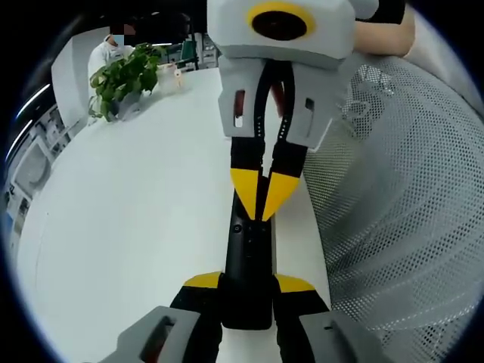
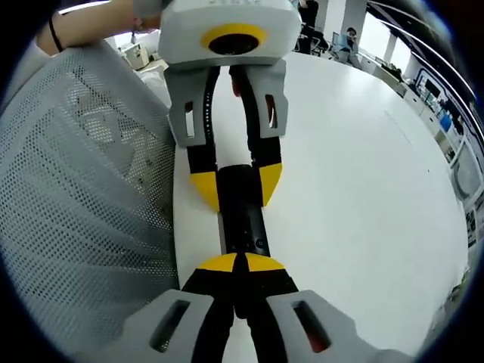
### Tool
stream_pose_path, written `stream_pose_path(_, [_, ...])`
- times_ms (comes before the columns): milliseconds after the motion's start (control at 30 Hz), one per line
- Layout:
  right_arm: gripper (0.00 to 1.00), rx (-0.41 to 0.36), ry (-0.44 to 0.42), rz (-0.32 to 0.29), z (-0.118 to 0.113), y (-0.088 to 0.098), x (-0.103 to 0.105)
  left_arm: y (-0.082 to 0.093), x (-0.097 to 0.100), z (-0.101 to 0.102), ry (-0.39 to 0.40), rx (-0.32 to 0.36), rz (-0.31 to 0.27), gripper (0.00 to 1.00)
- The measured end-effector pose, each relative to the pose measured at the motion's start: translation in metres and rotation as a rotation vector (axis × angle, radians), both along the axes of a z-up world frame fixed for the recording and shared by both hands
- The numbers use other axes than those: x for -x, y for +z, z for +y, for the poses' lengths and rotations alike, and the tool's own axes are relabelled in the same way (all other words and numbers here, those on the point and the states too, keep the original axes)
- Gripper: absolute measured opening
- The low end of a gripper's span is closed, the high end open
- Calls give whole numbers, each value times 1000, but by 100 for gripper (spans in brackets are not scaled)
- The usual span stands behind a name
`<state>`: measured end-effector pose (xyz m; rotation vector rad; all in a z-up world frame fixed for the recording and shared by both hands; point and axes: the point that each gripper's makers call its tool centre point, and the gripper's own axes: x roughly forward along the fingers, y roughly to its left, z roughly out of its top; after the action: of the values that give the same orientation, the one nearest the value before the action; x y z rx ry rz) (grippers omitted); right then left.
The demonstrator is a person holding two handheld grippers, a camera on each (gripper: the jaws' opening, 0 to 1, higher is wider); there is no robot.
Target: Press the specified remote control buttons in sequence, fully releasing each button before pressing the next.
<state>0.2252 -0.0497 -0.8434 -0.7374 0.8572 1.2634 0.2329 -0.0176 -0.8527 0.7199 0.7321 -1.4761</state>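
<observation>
The remote control (image 1: 247,265) is a long black bar lying on the white table (image 1: 128,212), close to the table edge that borders a grey mesh chair back (image 1: 408,204). In the left gripper view, the left gripper (image 1: 248,286) grips the near end of the remote control: its yellow-tipped jaws stand on either side of the black body and touch it. From the far side, the right gripper (image 1: 263,198) points back toward the camera, its two yellow tips drawn together into a single point resting on the upper face of the remote control, near a small button (image 1: 237,228). In the right gripper view, the arrangement is mirrored: the right gripper (image 2: 241,263) shows its yellow tips meeting with no gap between them, set over the near portion of the remote control (image 2: 240,212), while the left gripper (image 2: 236,184) clamps the far end between its jaws. A potted green plant (image 1: 125,79) stands well apart at the far edge of the table. A person's forearm (image 2: 98,23) shows above the mesh chair back (image 2: 83,197).
</observation>
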Motion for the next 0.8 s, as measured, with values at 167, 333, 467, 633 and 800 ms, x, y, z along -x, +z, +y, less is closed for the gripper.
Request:
stream_pose_path(167, [3,-10,0,12,0,1,2,0,0,0,2,-1,0,25])
stream_pose_path(333, [11,-17,-1,-2,3,1,1,0,1,0,8,-1,0,25])
stream_pose_path(467, [12,-21,-1,12,1,2,2,0,1,0,9,1,0,25])
stream_pose_path(633, [9,-15,5,1,-2,1,1,0,1,0,11,3,2,25])
stream_pose_path(800, [11,-11,26,-3,-2,1,4,0,1,0,11,4,2,25])
